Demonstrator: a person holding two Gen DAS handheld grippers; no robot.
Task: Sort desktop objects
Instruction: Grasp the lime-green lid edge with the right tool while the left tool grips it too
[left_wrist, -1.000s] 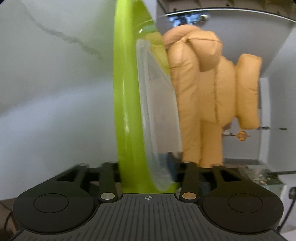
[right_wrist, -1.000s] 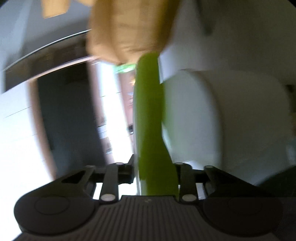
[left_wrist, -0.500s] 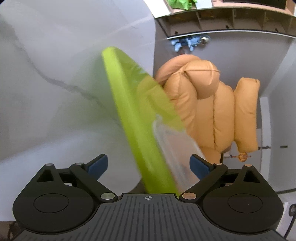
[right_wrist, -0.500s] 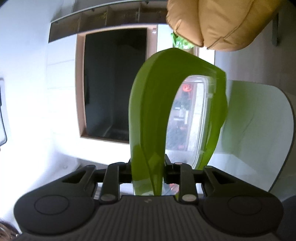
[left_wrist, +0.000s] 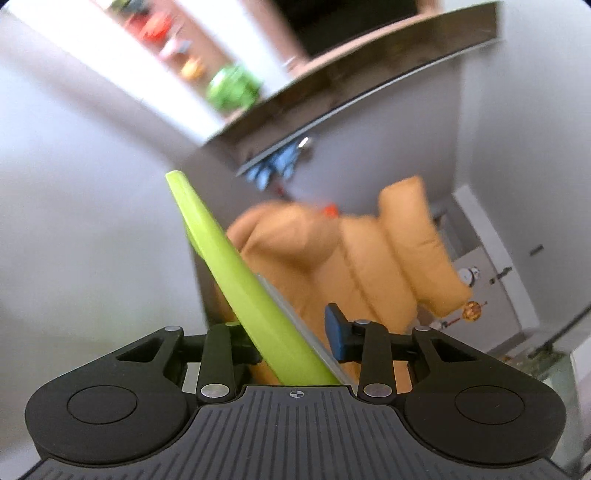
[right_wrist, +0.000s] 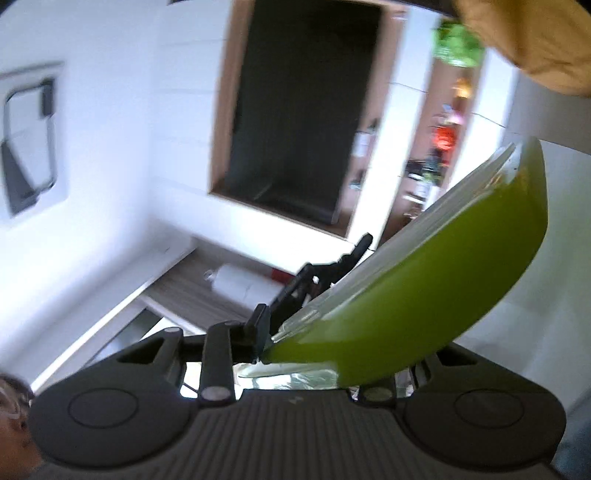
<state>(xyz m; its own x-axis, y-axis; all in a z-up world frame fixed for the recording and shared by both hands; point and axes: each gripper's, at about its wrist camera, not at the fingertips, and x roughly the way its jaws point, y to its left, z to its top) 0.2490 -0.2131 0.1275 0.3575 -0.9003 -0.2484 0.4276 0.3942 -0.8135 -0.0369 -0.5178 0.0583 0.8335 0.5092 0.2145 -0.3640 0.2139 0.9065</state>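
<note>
A lime-green tray with a clear plastic layer on it (left_wrist: 236, 280) is held up in the air, slanting across both views. In the left wrist view it runs between the jaws of my left gripper (left_wrist: 291, 339), which are closing. The left pad touches the green side, and the blue right pad (left_wrist: 336, 332) stands a little off the clear edge. In the right wrist view the tray (right_wrist: 443, 280) leans to the right over my right gripper (right_wrist: 314, 350). Its jaws are opening, the left pad is at the tray's tip, and the right finger is hidden. My left gripper (right_wrist: 364, 245) shows at the tray's far end.
An orange padded couch (left_wrist: 369, 251) fills the background, with a shelf of small coloured items (left_wrist: 229, 88) near it. A dark screen (right_wrist: 295, 110) hangs on the white wall. A white roll (right_wrist: 240, 284) lies on a wood-grain desk, and a person's head (right_wrist: 11, 417) is at the lower left.
Both views have swung upward and rolled. The left jaws opened wide, then narrowed around the tray. In the right view the tray tipped from upright to leaning right.
</note>
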